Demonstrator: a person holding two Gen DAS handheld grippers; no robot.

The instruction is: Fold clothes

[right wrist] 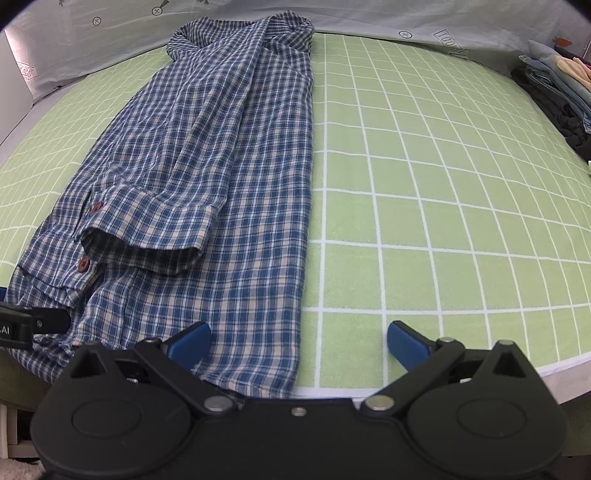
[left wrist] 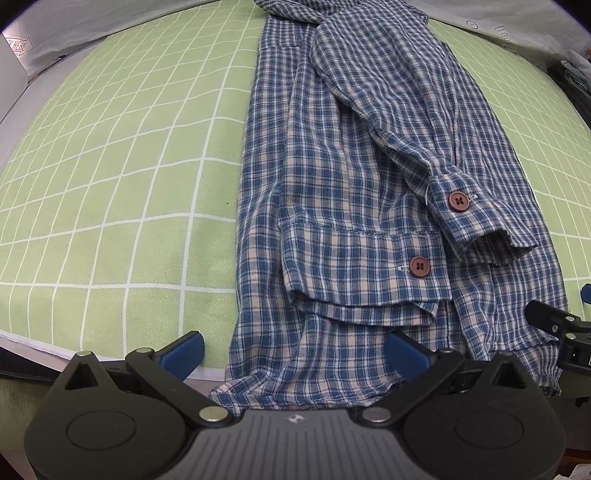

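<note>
"HERE" in an arrow on grey sheet (left wrist: 22, 46), "AI" on left tongs (right wrist: 11, 329)

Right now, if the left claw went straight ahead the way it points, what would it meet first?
Most likely the plaid shirt: its near hem already lies between the open left claw fingers, and the buttoned cuff is farther on. Height above the cloth is unclear.

Green gridded mat (right wrist: 424, 221), pale printed sheet (right wrist: 369, 16) behind
</note>
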